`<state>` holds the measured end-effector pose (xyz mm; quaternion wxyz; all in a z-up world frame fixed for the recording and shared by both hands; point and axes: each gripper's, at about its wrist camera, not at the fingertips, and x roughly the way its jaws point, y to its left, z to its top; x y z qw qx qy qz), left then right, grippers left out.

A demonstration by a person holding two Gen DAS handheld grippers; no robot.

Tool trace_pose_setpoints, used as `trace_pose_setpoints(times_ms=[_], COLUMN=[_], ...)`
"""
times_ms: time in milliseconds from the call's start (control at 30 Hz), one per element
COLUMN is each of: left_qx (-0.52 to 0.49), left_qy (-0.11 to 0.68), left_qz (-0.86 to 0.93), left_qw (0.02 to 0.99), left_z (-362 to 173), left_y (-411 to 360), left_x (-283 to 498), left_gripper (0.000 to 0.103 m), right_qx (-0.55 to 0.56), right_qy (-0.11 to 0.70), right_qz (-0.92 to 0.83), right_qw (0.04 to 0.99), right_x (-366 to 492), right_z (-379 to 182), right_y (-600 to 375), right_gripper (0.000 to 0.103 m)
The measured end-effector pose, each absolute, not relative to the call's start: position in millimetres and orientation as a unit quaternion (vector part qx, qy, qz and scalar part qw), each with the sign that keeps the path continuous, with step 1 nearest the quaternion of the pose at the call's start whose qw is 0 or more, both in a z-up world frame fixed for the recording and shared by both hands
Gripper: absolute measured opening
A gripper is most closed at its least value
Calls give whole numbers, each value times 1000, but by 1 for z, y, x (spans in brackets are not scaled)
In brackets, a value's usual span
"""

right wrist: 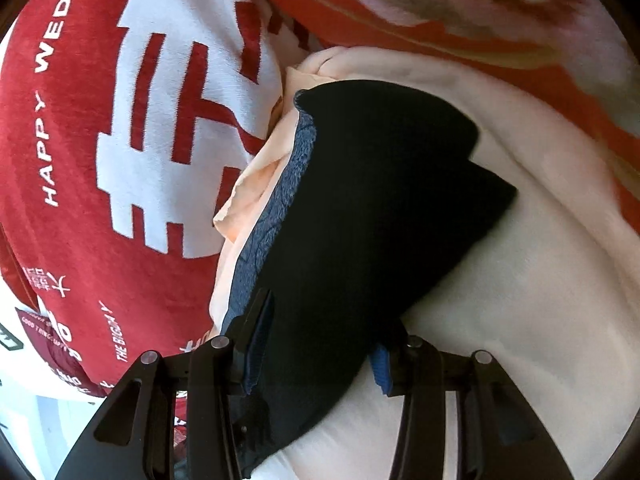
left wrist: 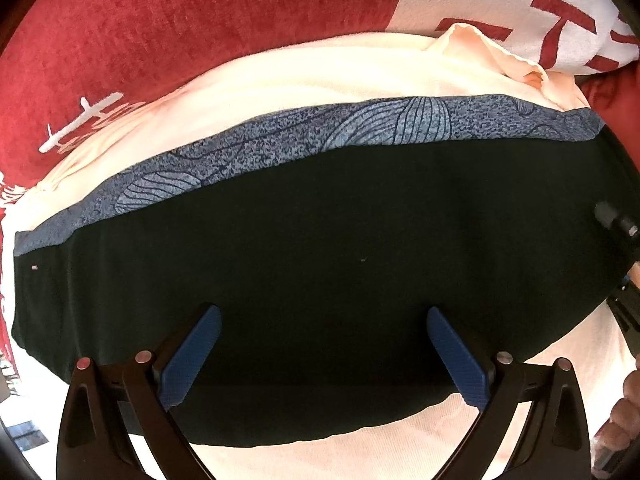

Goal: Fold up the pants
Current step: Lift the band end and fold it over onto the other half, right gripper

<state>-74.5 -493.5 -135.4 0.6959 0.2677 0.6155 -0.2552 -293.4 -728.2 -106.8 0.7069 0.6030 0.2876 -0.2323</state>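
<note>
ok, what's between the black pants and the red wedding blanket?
Left wrist view: a blue patterned band borders the black pants, then cream fabric runs up to the red wedding blanket. Right wrist view shows the same order.

the folded black pants with a blue patterned band [left wrist: 320, 248] lie on a cream cloth [left wrist: 280, 92], the band along their far edge (left wrist view); behind rises a red plush cushion with white lettering [left wrist: 180, 20].

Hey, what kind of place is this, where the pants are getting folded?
Probably a bedroom at home, on a bed: the black pants lie on a soft cream sheet, beside a red "Happy Wedding" blanket and a floral orange cover.
</note>
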Motion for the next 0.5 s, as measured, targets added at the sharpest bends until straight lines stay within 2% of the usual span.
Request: trace_pose_setpoints(times_ms=[33, 67, 133, 233, 333, 433, 500], left_qx=[268, 267, 263, 267, 271, 325, 326], left_qy=[613, 605, 594, 577, 594, 529, 528], left_qz=[-254, -253, -257, -268, -299, -318, -327], left_qw=[699, 706, 715, 724, 696, 717, 713], left_z=[-131, -126, -118, -115, -132, -135, -135], left_y=[-494, -492, -491, -491, -502, -511, -508], left_x=[-72, -71, -69, -69, -81, -104, -101], left_gripper=[100, 90, 86, 86, 86, 85, 85], right_qx=[605, 608, 614, 598, 571, 533, 502], right_qy=[292, 300, 307, 309, 310, 320, 338], right_qz=[-237, -243, -244, -227, -209, -201, -196], right_qw=[702, 694, 685, 704, 731, 757, 771], right_x=[-292, -291, -293, -293, -286, -274, -261], right_z=[-108, -109, -108, -89, -61, -36, -24], right_y=[-729, -731, -732, -728, -719, -705, -694], right_gripper=[38, 22, 18, 15, 15, 15, 15])
